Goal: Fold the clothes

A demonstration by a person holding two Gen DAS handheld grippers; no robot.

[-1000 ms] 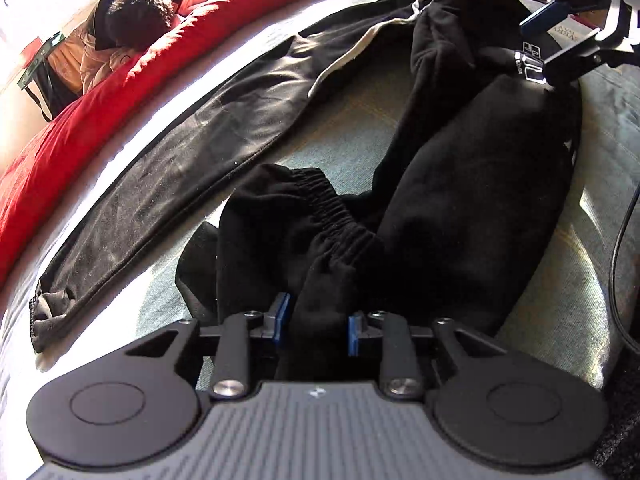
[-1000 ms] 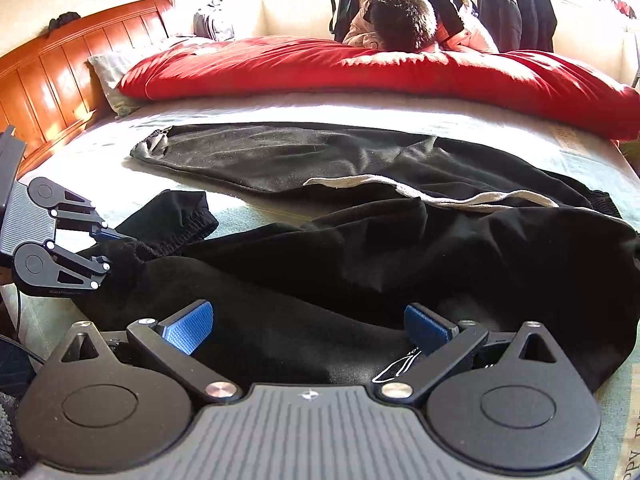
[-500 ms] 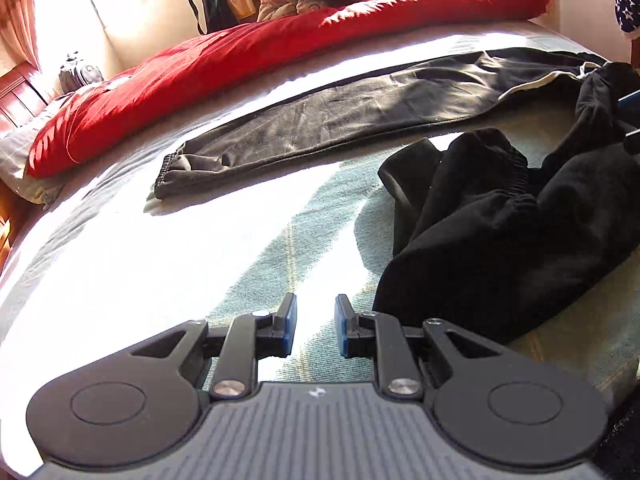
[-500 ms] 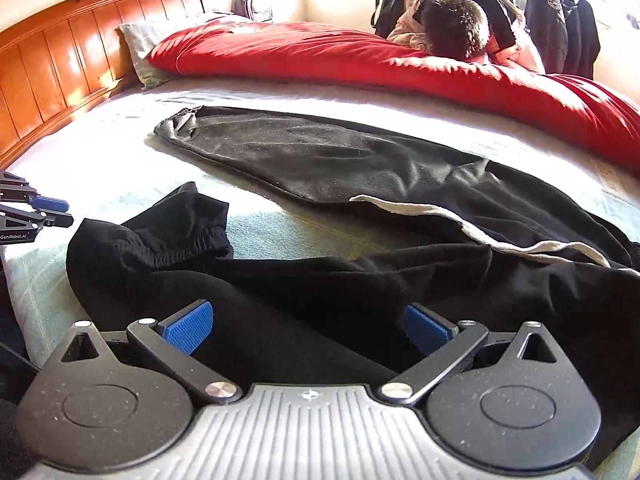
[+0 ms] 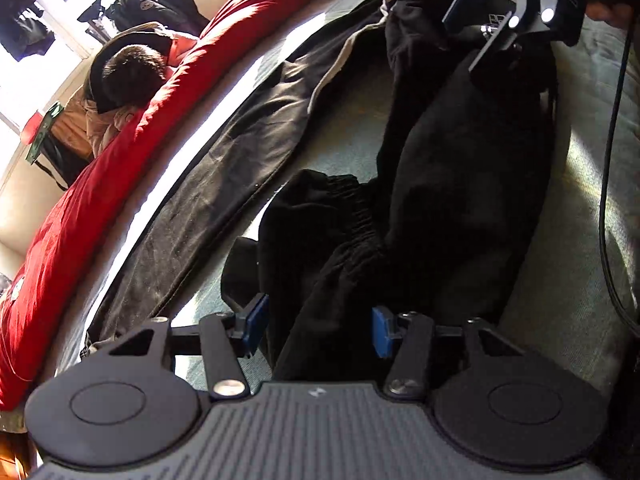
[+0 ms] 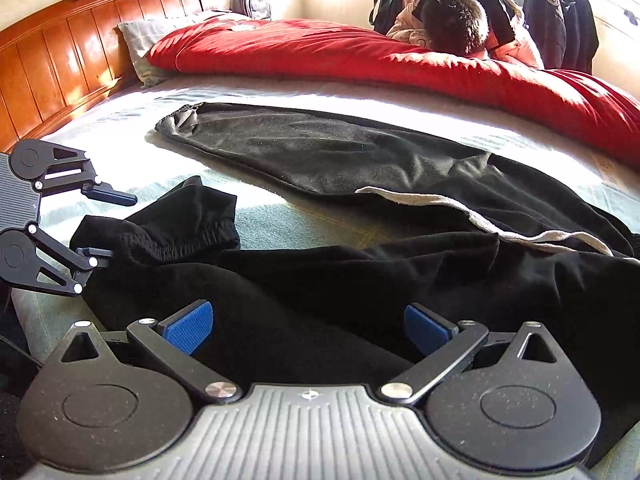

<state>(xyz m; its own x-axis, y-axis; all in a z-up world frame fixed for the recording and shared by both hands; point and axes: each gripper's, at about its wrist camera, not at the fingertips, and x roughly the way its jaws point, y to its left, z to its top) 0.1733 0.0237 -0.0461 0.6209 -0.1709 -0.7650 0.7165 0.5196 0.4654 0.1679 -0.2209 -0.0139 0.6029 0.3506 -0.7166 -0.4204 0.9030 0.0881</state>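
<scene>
Left gripper [image 5: 316,330] brought back over the black trousers [image 5: 460,184] on the bed [image 6: 120,120], jaws just widened, cuff between unpinched, right gripper [image 6: 308,328] spread over fabric, writing unreadable.

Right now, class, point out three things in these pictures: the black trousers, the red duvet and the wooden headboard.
black trousers [image 6: 192,236]: right wrist view, on the gathered elastic cuff of the nearer leg.
red duvet [image 6: 320,52]: right wrist view, on its sunlit upper surface.
wooden headboard [image 6: 72,52]: right wrist view, on a grooved panel.
</scene>
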